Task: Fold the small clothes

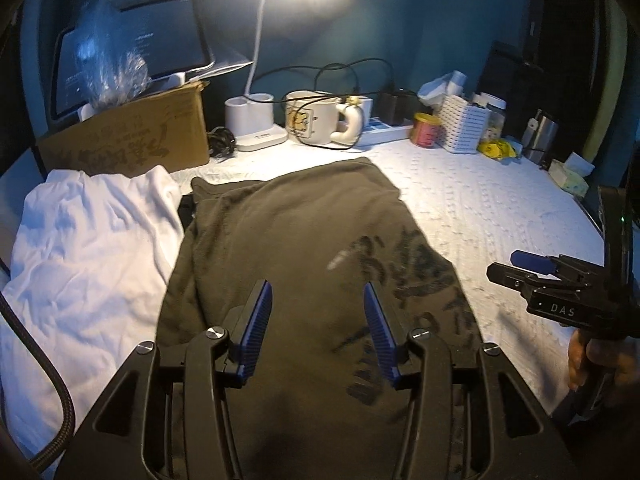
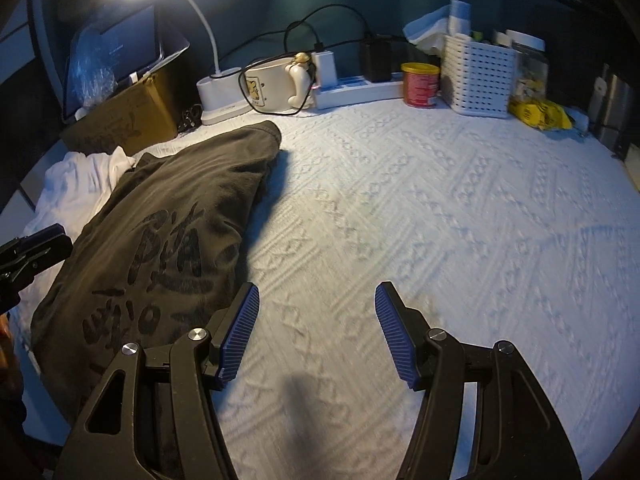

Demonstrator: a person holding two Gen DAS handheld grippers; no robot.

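We find the left gripper (image 1: 318, 330) with jaws spread wide and holding nothing, poised directly over the near half of the dark olive garment (image 1: 304, 240). The right gripper (image 2: 316, 334) is likewise released and empty; its jaws frame only the white textured cloth (image 2: 440, 208) covering the table, with the garment's right edge just beside its left finger. We judge the garment already narrowed into a long strip, printed side up, with a fold along its length outstanding. The next move calls for both grippers to take one end's corners and carry that end over. Further left lies a crumpled white garment (image 1: 88, 248); beyond stand a cardboard box (image 1: 132, 136) and mug (image 1: 316, 120).
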